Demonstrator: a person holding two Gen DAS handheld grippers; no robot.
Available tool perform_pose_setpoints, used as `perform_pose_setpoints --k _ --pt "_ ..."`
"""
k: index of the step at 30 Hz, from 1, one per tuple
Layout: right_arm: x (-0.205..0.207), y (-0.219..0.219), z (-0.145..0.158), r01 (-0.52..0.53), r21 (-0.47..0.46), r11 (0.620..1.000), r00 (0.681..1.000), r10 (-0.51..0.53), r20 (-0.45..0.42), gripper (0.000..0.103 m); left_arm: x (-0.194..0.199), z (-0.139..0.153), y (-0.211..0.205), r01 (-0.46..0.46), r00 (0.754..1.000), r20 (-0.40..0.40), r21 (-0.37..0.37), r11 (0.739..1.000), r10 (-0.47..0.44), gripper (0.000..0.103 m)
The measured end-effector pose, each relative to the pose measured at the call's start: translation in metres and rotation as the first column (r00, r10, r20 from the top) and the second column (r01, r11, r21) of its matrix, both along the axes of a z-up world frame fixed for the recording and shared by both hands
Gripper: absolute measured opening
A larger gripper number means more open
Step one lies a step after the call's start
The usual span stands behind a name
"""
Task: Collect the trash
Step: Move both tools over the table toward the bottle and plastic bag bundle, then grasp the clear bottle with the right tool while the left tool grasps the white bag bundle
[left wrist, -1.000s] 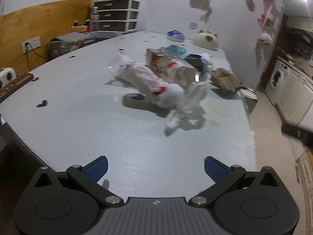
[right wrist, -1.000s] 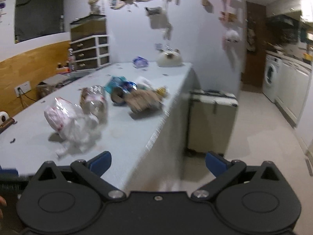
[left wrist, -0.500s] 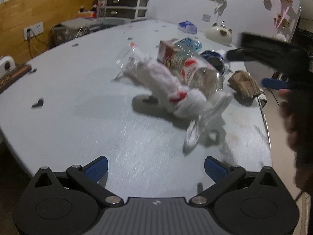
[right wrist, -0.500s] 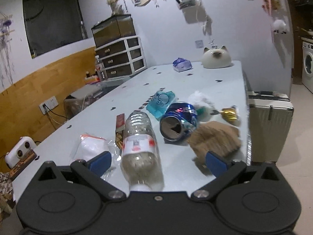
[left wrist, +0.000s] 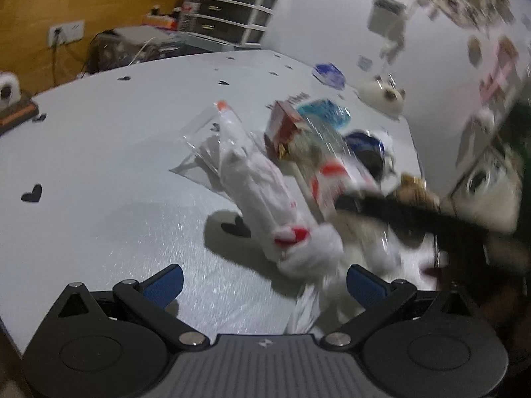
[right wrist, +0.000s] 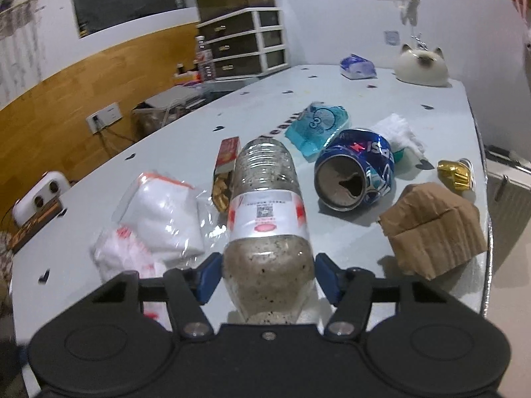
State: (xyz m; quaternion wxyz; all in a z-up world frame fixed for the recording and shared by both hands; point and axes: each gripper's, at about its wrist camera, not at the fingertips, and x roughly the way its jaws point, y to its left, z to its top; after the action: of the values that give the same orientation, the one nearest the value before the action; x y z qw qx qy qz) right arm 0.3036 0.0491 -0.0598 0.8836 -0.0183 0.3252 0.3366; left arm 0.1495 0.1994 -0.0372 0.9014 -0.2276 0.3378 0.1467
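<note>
The pale tabletop [right wrist: 381,99] carried scattered trash. A plastic bottle [right wrist: 267,199] lay on it between the closing pads of the right claw [right wrist: 268,277], beside a crushed blue can [right wrist: 355,172]. The left claw [left wrist: 264,285] hung spread wide over a white bag [left wrist: 265,199].

Bottle [right wrist: 267,219] neck behind right claw [right wrist: 267,278]

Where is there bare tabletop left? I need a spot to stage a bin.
The pale grey table is bare left of the clear bag of white wipes, out to the black heart sticker. Crowded: the dented blue can, torn brown cardboard and gold wrapper near its right edge, beside the clear plastic bottle.
</note>
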Motion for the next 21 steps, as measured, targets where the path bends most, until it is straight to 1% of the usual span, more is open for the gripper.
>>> perform_pose_setpoints --k 4,7,10,13,15,18,21 --pt "-0.016 -0.018 -0.001 0.000 0.007 1.000 1.000 0.000 0.006 0.062 0.009 0.001 0.007 -0.046 0.999 0.008 -0.055 0.997 0.047 0.103" --pt "-0.034 -0.029 -0.001 -0.010 0.007 1.000 1.000 0.009 0.010 0.062 0.017 -0.001 0.011 -0.049 0.999 0.001 -0.111 0.993 0.049 0.103" --pt "-0.053 -0.038 -0.002 -0.035 0.012 0.999 0.999 0.035 0.009 0.062 0.028 -0.008 0.017 -0.087 0.995 -0.060 -0.165 0.983 0.078 0.103" --pt "-0.069 -0.044 -0.001 -0.058 0.018 0.998 0.998 0.058 -0.001 0.062 0.027 -0.009 0.020 -0.133 0.991 -0.049 -0.190 0.973 0.126 0.103" --pt "-0.078 -0.047 -0.001 -0.078 0.030 0.996 0.997 0.079 -0.013 0.062 0.024 -0.010 0.023 -0.146 0.989 -0.032 -0.214 0.966 0.142 0.103" --pt "-0.090 -0.052 -0.001 -0.093 0.043 0.995 0.995 0.094 -0.028 0.062 0.023 -0.009 0.026 -0.127 0.992 0.000 -0.209 0.970 0.129 0.103" --pt "-0.097 -0.061 -0.002 -0.092 0.071 0.993 0.994 0.095 -0.053 0.062 0.025 -0.006 0.025 -0.092 0.995 0.030 -0.181 0.979 0.099 0.102"
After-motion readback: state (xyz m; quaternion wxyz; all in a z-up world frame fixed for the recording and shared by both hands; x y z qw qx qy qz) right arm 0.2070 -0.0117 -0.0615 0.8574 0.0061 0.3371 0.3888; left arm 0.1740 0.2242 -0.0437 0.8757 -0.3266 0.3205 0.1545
